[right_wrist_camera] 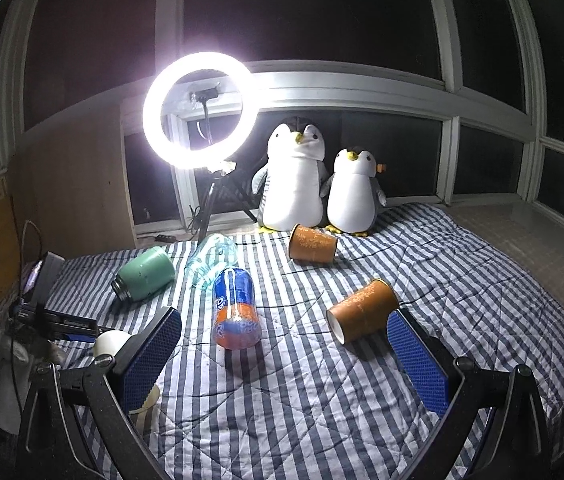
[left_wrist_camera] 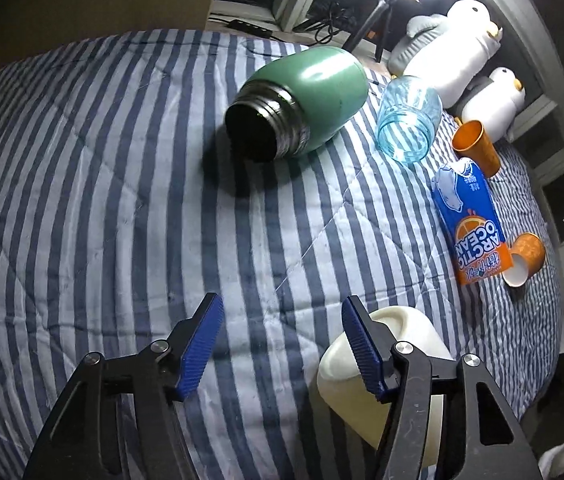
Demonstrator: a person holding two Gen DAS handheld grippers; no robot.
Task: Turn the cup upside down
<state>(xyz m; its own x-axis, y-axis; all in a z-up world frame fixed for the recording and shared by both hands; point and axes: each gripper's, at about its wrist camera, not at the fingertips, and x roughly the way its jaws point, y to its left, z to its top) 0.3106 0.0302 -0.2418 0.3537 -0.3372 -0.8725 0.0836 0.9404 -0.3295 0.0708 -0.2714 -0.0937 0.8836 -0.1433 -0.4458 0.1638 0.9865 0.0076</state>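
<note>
Several cups lie on their sides on the striped quilt. A green cup (left_wrist_camera: pixel 302 100) with a threaded mouth lies ahead of my left gripper (left_wrist_camera: pixel 282 340), which is open and empty. A cream cup (left_wrist_camera: pixel 346 376) sits bottom-up beside and under its right finger. A clear blue glass (left_wrist_camera: pixel 410 118), a blue-orange Arctic Ocean cup (left_wrist_camera: pixel 470 220) and two orange paper cups (left_wrist_camera: pixel 476 148) lie to the right. My right gripper (right_wrist_camera: pixel 284 344) is open and empty; the nearer orange paper cup (right_wrist_camera: pixel 362 310) lies just before its right finger, the Arctic Ocean cup (right_wrist_camera: pixel 236 310) ahead left.
Two plush penguins (right_wrist_camera: pixel 302 176) stand at the quilt's far edge before the windows. A lit ring light (right_wrist_camera: pixel 200 112) on a tripod stands behind the bed. The far orange cup (right_wrist_camera: pixel 313 244), green cup (right_wrist_camera: pixel 144 274) and glass (right_wrist_camera: pixel 210 260) lie further back. The left gripper's body shows at left.
</note>
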